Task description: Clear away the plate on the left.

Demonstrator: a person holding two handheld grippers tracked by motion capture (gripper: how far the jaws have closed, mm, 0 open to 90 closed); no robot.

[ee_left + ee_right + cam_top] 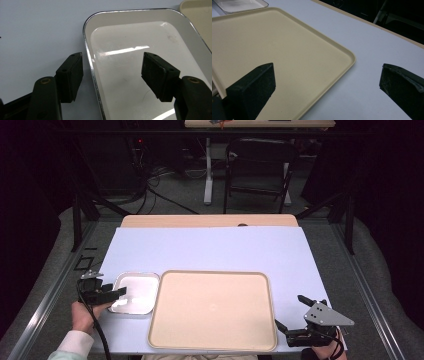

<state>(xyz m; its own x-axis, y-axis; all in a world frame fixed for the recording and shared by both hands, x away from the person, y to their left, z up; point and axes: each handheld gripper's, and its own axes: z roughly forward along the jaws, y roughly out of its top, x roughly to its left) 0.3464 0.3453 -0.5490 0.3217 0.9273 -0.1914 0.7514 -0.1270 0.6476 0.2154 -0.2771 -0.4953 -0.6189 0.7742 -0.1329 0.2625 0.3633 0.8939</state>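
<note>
Two claws gape: left claw (118, 292) straddles the metal tray (142, 279) rim, lower left; close squarely. Right claw (292, 316) idles beside the beige tray (212, 347).

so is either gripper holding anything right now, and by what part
Nothing is held. The left gripper is open astride the metal tray's rim; the right gripper is open by the beige tray.

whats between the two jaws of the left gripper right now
In the left gripper view, the open left gripper straddles the chrome rim of the small shiny white metal tray: one jaw over the pale blue tabletop, one over the tray's floor.
</note>
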